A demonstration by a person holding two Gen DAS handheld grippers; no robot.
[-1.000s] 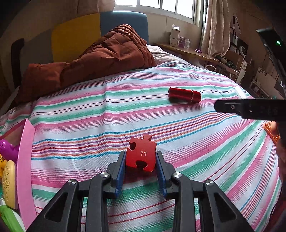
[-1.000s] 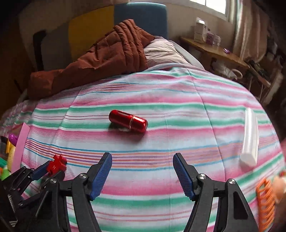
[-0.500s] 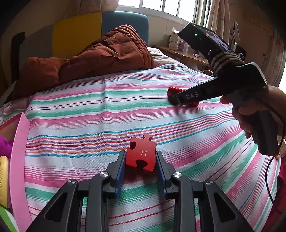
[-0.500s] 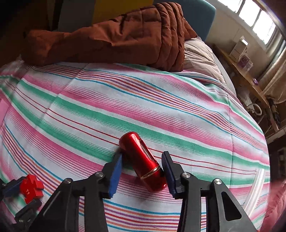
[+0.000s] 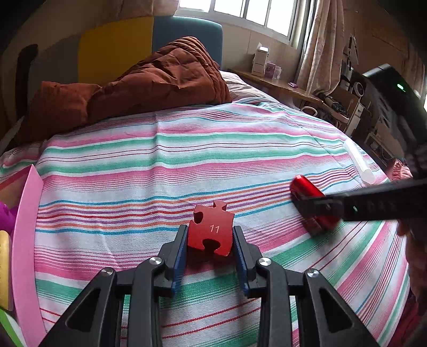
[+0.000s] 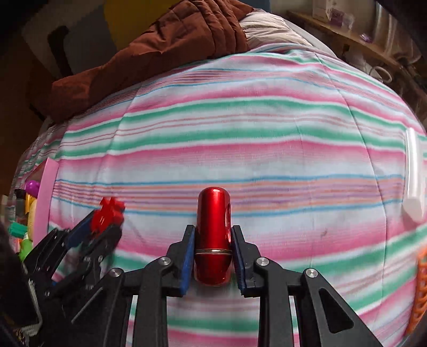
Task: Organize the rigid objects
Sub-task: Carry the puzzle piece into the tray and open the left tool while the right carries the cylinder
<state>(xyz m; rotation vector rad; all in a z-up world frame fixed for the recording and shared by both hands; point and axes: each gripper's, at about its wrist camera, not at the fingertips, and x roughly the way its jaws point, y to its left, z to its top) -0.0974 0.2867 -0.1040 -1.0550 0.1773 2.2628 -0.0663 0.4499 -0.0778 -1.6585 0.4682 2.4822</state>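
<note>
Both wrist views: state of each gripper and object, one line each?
left gripper: shut on puzzle piece
red puzzle piece: clamped, number 11 showing
right gripper: shut on capsule
red capsule: gripped by its sides
white tube: lying loose on striped sheet

Striped bedsheet (image 5: pixel 165 160) filling the view, brown quilt (image 5: pixel 149 80) heaped at 11 o'clock, yellow and blue headboard (image 5: pixel 149 45) behind, bright window (image 5: pixel 240 10) at 12, curtain (image 5: pixel 317 45) and cluttered wooden shelf (image 5: pixel 283 85) at 2
</note>
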